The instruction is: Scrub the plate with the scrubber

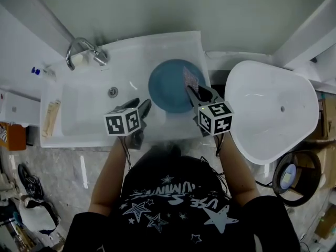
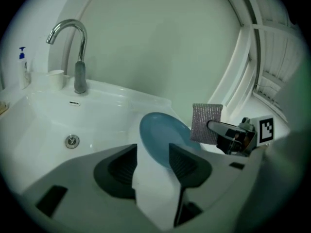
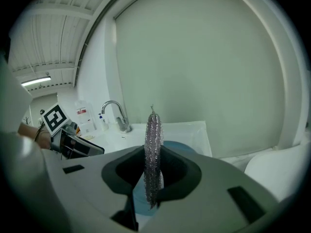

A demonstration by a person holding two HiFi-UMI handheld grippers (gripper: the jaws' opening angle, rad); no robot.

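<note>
So from where I'm standing, the person is leaning over a white ceramic sink (image 1: 84, 112) with a curved chrome faucet (image 1: 84, 49) at its back left corner and a small metal drain (image 1: 113, 92) in the basin. The round blue plate (image 1: 169, 88) is at the right end of the sink. It's not lying flat, it's propped up on its edge and tilted back toward the right corner. The left gripper (image 1: 143, 108) is down near the plate's left rim with its jaws standing apart. In the left gripper view the plate's near edge shows in the gap between them, but the pads aren't pinching it as far as I can see. The right gripper (image 1: 193, 92) has its jaws clamped on a flat silvery metal-mesh scrubber (image 1: 190, 79), which sticks up out of the jaws and sits over the right side of the plate's face. Can't honestly tell if the mesh is touching the plate or just hanging right by it. Other bits: a little pump bottle with a blue top (image 2: 22, 67) and a white cup (image 2: 56, 79) are parked on the counter ledge beside the faucet, and there's a big white rounded tub (image 1: 273, 109) just right of the sink.
</note>
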